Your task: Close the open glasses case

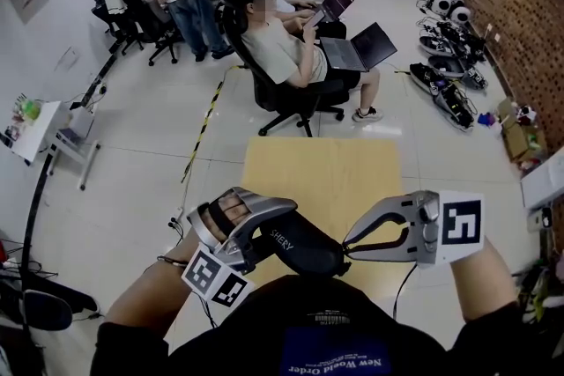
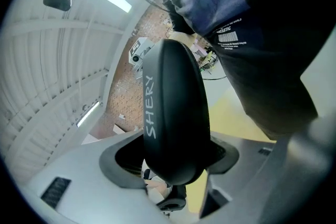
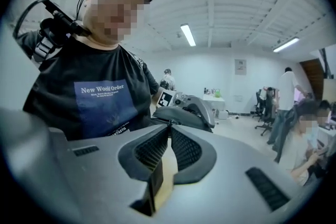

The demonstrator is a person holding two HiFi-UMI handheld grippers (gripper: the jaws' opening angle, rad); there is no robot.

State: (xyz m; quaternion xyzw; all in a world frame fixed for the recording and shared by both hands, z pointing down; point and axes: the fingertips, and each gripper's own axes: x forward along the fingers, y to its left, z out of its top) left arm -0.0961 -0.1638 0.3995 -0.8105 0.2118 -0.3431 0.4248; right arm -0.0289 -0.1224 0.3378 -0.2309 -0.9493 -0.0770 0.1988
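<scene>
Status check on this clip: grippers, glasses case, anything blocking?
Left gripper clamped on glasses case. Right gripper fingers shut, empty, tips at the case's end. Case looks closed. Nothing blocking.

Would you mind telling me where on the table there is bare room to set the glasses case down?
The wooden table top ahead is bare, from the grippers out to its far edge by the seated person's office chair. It is crowded only at the near edge, where the left gripper holds the glasses case and the right gripper sits at its end.
</scene>
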